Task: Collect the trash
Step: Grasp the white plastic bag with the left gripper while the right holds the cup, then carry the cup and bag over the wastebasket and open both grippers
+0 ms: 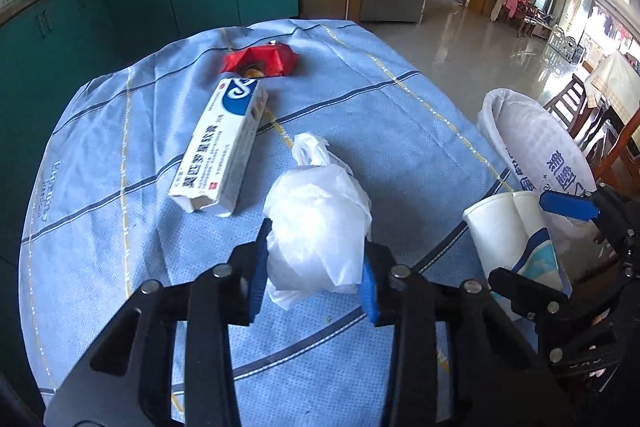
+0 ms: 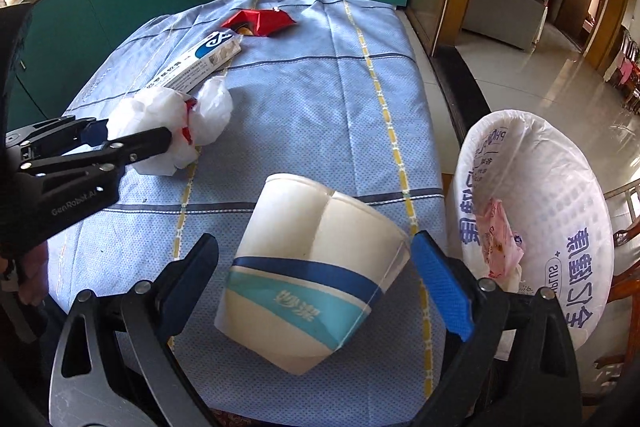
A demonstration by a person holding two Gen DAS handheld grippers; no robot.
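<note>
In the left wrist view, your left gripper (image 1: 316, 267) has its blue pads pressed into both sides of the white bag (image 1: 318, 227), which sits on the tablecloth (image 1: 120, 187) just ahead of the fingers; the jaws are pinching it, not spread. The carton (image 1: 222, 147) lies at 11 o'clock from the bag, and the red wrapper (image 1: 262, 61) sits beyond it at 12 o'clock. The bin (image 1: 536, 143) stands off the table edge at 2 o'clock, with the cup (image 1: 508, 231) and the right gripper (image 1: 560, 223) in front of it. Keep the squeeze gentle: the bag looks soft and loosely knotted, so I judge it could slip or tear if you jerk it. Lift straight up before swinging toward the bin. In the right wrist view, the cup lies on its side between the pads, its mouth pointing to 11 o'clock. The right pad touches its rim; the left pad looks just clear, so I cannot tell whether this grip is firm. Confirm both pads bear on the cup wall before lifting. The bin's lined mouth is at 3 o'clock, close beside the cup, with a pink wrapper (image 2: 500, 239) already inside, so carry over the rim, then release. The bag and left gripper show at 10 o'clock.
</note>
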